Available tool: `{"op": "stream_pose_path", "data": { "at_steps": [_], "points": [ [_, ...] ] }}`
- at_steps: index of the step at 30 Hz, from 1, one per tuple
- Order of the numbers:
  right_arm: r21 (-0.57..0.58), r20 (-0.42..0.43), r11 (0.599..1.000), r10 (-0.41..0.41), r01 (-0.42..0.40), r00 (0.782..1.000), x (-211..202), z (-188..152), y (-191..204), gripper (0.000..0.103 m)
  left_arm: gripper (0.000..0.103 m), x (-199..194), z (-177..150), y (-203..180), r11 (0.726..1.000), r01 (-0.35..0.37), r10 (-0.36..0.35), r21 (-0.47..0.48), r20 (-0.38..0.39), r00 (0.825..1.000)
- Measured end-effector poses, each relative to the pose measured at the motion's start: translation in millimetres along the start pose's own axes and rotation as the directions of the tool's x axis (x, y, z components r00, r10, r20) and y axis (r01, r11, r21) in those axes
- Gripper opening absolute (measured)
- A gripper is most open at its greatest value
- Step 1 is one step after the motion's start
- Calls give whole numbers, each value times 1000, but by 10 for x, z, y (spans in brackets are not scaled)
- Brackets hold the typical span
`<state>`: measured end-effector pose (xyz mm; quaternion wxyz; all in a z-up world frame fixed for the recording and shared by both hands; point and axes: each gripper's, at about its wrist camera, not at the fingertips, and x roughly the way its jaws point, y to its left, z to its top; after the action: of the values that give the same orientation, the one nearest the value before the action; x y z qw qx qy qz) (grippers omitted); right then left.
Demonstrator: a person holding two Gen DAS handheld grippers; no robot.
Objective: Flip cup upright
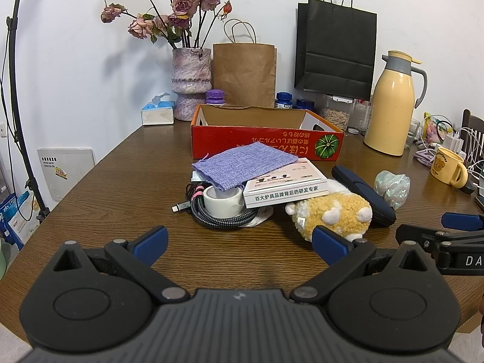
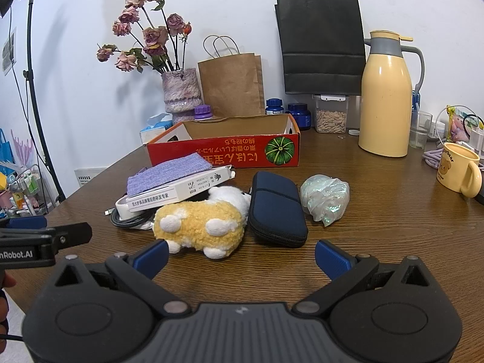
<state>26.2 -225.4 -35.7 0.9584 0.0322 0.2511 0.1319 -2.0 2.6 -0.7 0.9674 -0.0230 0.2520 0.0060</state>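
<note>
The yellow cup (image 2: 456,168) with a bear print stands at the far right of the wooden table (image 2: 378,227), mouth up and handle to the right. The left wrist view also shows the cup (image 1: 447,166) at the right edge. My right gripper (image 2: 242,255) is open and empty, low over the table's front, well left of the cup. My left gripper (image 1: 240,243) is open too, with nothing between its fingers, facing the clutter in the middle. Each gripper shows in the other's view: the right gripper (image 1: 437,227) and the left gripper (image 2: 45,230).
A plush toy (image 2: 199,224), dark blue case (image 2: 278,208), crumpled plastic bag (image 2: 325,198), white box (image 2: 178,192), purple cloth (image 2: 166,172), tape roll (image 1: 222,201) and cable (image 1: 217,220) crowd the middle. Behind stand a red cardboard box (image 2: 224,151), yellow thermos (image 2: 385,96), vase (image 2: 181,90) and paper bags.
</note>
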Motion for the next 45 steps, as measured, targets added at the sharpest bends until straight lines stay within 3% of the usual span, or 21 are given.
{"op": "stream_pose_path", "data": {
  "at_steps": [45],
  "points": [
    [-3,6,1000,0,0,1000,-12,31,-21,103,103,-22,70,-41,1000,11,-11,5,9,1000]
  ]
}}
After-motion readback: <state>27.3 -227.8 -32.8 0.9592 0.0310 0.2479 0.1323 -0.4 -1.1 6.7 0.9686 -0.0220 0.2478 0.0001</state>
